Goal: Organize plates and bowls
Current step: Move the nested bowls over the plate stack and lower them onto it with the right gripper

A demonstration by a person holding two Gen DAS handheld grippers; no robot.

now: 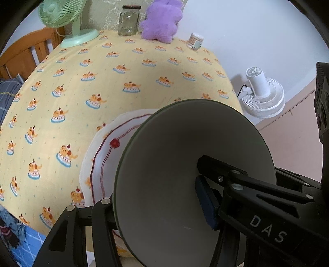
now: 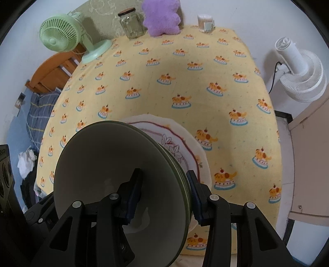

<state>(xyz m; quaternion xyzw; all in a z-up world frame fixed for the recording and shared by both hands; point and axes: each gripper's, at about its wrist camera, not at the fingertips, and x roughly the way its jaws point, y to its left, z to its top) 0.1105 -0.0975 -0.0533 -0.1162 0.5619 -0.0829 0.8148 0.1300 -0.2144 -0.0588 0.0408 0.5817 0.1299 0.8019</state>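
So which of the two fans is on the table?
The green fan, standing at the table's far left corner. The white fan is off the table, beyond its right edge.

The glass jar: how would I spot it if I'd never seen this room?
Find the yellow tablecloth and follow it to its far edge by the wall. There, between the green fan and the purple plush, stands the jar. It alone is clear glass with a dark lid.

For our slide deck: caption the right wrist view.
Right gripper clamps stacked green-rimmed bowls above a patterned plate.
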